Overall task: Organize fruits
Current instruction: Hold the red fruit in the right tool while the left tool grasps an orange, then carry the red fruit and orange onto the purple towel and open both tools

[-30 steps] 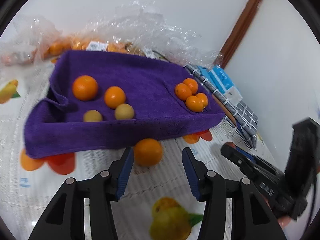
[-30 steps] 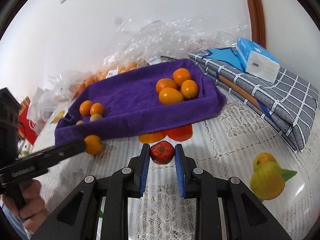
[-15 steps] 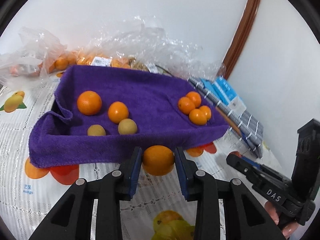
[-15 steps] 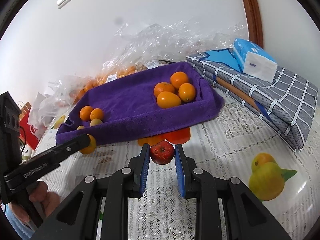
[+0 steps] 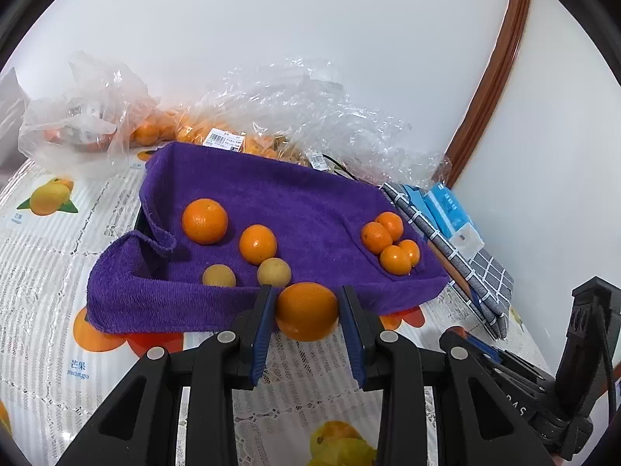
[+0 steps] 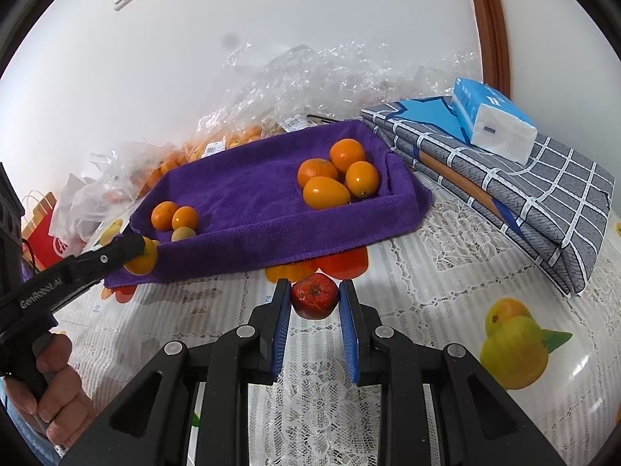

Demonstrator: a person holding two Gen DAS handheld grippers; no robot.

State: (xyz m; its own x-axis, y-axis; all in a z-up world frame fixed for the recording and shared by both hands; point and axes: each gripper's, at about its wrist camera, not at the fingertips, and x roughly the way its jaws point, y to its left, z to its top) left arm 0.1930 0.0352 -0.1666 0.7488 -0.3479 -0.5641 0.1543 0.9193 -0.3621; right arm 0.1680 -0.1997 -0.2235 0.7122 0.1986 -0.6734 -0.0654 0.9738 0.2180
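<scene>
My left gripper [image 5: 306, 312] is shut on an orange [image 5: 307, 311] and holds it in front of the near wall of the purple towel-lined tray [image 5: 163, 303]. The tray holds two oranges, two small tan fruits [image 5: 274, 272] and a cluster of small oranges [image 5: 392, 242] at its right end. My right gripper [image 6: 315, 301] is shut on a small red fruit [image 6: 314, 295] above the tablecloth, in front of the tray [image 6: 271, 248]. In the right wrist view the left gripper [image 6: 128, 250] holds its orange [image 6: 143, 259] at the tray's left corner.
Clear plastic bags with more oranges [image 5: 155, 132] lie behind the tray. Folded grey checked cloth [image 6: 543, 202] with a blue tissue pack [image 6: 493, 120] on it sits to the right. A lace tablecloth with fruit prints [image 6: 512, 353] covers the table.
My left gripper closed on the orange that lay before the tray and lifted it. My right gripper kept its hold on the red fruit and stayed almost still.
</scene>
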